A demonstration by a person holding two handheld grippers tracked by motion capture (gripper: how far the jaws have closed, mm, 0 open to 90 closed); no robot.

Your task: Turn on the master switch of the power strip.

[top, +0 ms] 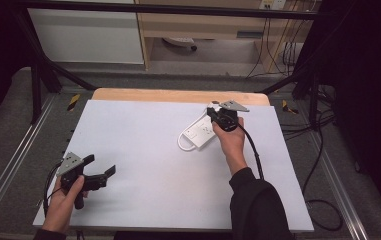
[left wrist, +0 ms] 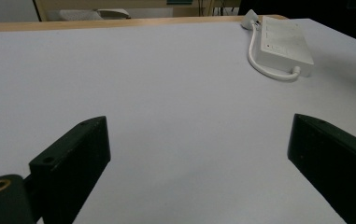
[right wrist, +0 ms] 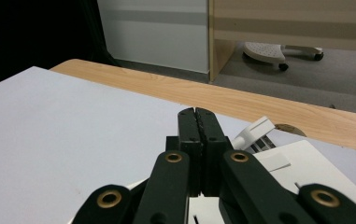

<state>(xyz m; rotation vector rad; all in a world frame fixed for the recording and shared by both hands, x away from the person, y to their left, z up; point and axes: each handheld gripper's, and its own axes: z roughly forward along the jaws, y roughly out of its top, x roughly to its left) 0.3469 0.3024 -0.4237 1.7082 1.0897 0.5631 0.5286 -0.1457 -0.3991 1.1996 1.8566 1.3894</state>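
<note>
- Your left gripper [top: 99, 172], jaws spread wide, hovers near the near-left corner of the white table top [top: 143, 150].
- The white power strip [top: 199, 132] lies right of centre, its cable [left wrist: 265, 70] looped alongside.
- Your right gripper [right wrist: 198, 119], jaws pressed together, sits over the strip's far end.
- A wooden edge [right wrist: 241, 100] and cabinets [top: 198, 22] stand beyond.

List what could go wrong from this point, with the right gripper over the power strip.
1. The right gripper has its fingers pressed shut above the white power strip; lowered like this, it would likely push the strip rather than grasp it.
2. The strip lies near the far edge of the white table surface, so a push could slide it onto the wooden edge.
3. The left gripper is open and far off, too distant to steady the strip.
</note>
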